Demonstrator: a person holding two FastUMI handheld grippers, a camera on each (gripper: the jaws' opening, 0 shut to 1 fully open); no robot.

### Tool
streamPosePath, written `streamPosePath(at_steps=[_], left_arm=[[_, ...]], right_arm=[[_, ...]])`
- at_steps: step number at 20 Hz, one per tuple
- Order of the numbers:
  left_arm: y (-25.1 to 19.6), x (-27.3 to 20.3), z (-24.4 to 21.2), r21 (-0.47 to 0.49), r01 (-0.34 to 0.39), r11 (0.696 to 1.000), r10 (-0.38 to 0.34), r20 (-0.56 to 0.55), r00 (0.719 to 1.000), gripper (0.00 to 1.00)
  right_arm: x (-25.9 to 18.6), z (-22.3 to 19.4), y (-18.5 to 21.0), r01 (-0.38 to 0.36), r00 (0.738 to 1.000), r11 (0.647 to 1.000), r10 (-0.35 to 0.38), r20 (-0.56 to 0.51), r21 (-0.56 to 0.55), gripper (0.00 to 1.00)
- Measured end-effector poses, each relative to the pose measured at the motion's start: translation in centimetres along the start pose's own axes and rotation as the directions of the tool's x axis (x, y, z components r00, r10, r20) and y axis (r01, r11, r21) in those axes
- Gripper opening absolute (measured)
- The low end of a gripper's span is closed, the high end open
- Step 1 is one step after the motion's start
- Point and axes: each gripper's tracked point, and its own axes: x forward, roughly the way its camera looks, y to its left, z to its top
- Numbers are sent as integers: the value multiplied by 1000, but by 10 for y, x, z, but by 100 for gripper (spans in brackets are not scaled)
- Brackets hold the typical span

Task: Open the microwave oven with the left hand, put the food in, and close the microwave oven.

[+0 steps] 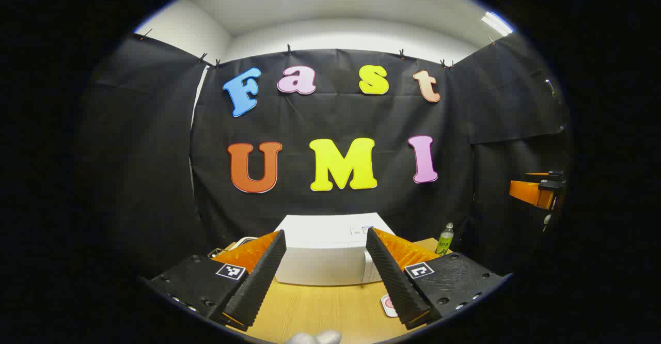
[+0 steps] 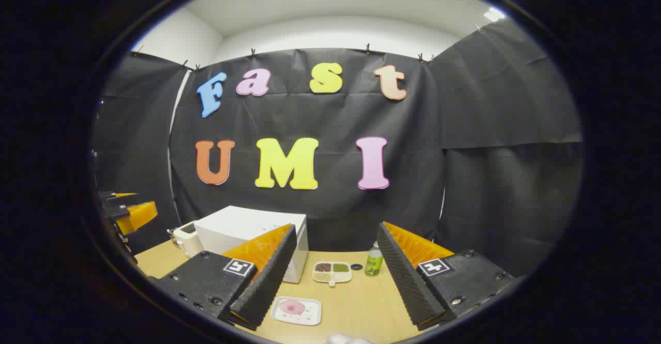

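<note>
Left gripper view has my left gripper (image 1: 325, 266) with jaws released, the closed microwave (image 1: 330, 253) dead ahead between them, bare counter (image 1: 320, 308) before it. My right gripper (image 2: 335, 277), jaws released too, frames the food tray (image 2: 296, 310), a divided dish (image 2: 332, 271) and bottle (image 2: 374, 262) beyond.

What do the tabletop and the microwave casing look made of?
Tabletop: wood or wood-look laminate, light tan with faint grain, matte; which one is unclear. Microwave: smooth white casing with a soft sheen, likely painted metal or plastic.
</note>
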Motion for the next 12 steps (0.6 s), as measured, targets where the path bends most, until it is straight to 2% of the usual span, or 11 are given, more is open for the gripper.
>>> streamPosePath(at_steps=[1, 2, 3, 4, 12], left_arm=[[1, 0, 1, 1, -3, 1000, 3, 1, 1000, 87], [2, 1, 1, 1, -6, 1000, 6, -1, 1000, 88], [3, 1, 1, 2, -10, 1000, 10, -1, 1000, 88], [5, 2, 2, 4, -13, 1000, 13, 1, 1000, 95], [14, 11, -5, 16, -42, 999, 42, 4, 999, 96]], right_arm=[[0, 0, 1, -3, 1000, 1000, 3, 1, 2, 94], [1, 0, 1, -4, 1000, 1000, 4, 2, 0, 100], [2, 1, 1, -5, 1000, 1000, 5, 4, -1, 94], [4, 1, 2, -6, 1000, 1000, 6, 4, 0, 94], [15, 0, 5, -23, 1000, 1000, 23, -1, -2, 94]])
